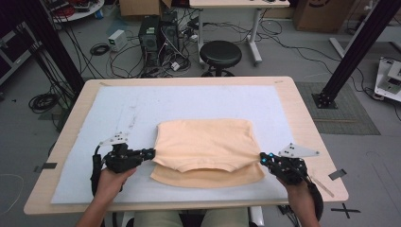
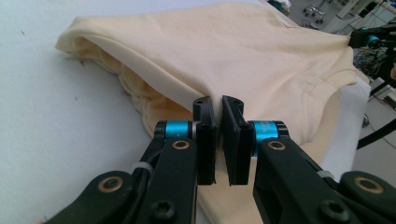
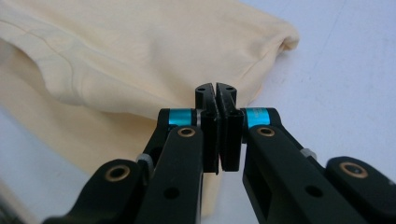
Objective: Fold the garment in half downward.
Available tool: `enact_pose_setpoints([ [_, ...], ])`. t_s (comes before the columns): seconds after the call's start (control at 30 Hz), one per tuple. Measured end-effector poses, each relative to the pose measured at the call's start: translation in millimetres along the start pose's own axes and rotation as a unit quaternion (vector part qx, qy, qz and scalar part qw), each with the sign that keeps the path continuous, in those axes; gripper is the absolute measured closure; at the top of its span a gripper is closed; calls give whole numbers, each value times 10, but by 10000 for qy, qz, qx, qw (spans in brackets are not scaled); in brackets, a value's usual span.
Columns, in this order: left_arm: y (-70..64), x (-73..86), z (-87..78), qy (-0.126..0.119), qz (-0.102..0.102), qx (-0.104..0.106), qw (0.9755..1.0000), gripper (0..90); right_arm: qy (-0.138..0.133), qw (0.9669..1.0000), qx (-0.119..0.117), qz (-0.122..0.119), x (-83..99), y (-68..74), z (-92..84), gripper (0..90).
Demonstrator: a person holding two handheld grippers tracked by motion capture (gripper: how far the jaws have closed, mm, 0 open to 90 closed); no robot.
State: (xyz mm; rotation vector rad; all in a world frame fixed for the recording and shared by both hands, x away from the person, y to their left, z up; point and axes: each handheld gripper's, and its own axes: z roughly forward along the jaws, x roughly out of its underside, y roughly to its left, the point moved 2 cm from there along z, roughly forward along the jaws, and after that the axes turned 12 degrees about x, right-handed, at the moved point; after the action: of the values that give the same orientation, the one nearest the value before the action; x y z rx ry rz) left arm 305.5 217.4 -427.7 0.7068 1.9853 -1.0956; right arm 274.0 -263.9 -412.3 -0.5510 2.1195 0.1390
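Both hands come in from the near edge of the table [image 1: 302, 101], each holding a gripper, and both grippers are clamped onto the peach T-shirt [image 1: 204, 142]. Left gripper [image 1: 150, 152] has its jaws pinched on the left side edge of the upper folded layer; in the left gripper view [image 2: 218, 103] you can see the fabric running down into the narrow slot between the black pads, with the blue collars just behind. Right gripper [image 1: 261, 157] does the same on the right side edge, and in the right gripper view [image 3: 216, 88] the jaws are squeezed nearly together on the cloth. So the shirt sits stretched between the two, roughly in the middle of the white mat [image 1: 118, 109], closer to the near edge than the far one, with a lower layer poking out toward the person. No readable writing or logo anywhere on the shirt or the grippers, as far as I can tell. High view adds the stuff past the far edge: a black stool [image 1: 220, 54] and computer towers [image 1: 158, 33] on the floor with cables. Left gripper view shows the loose folds tucked under the upper layer, plus the other gripper at the far side.
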Motion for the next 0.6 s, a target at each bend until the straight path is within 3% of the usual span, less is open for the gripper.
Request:
enact_pose_setpoints([
  [0.3, -109, 279, 21, 420, 110, 30, 9991, 837, 305, 9994, -55, -123, 243, 114, -125, 896],
  [0.47, -48, 353, 67, 656, 36, -43, 9978, 827, 573, 9983, -71, -116, 369, 96, 0, 895],
  [0.53, -58, 321, 70, 574, 96, -130, 9982, 748, 616, 9979, -176, 17, 389, 74, 25, 874],
  [0.6, -40, 244, 51, 385, 162, -257, 9988, 581, 446, 9984, -231, 257, 360, 32, 7, 819],
])
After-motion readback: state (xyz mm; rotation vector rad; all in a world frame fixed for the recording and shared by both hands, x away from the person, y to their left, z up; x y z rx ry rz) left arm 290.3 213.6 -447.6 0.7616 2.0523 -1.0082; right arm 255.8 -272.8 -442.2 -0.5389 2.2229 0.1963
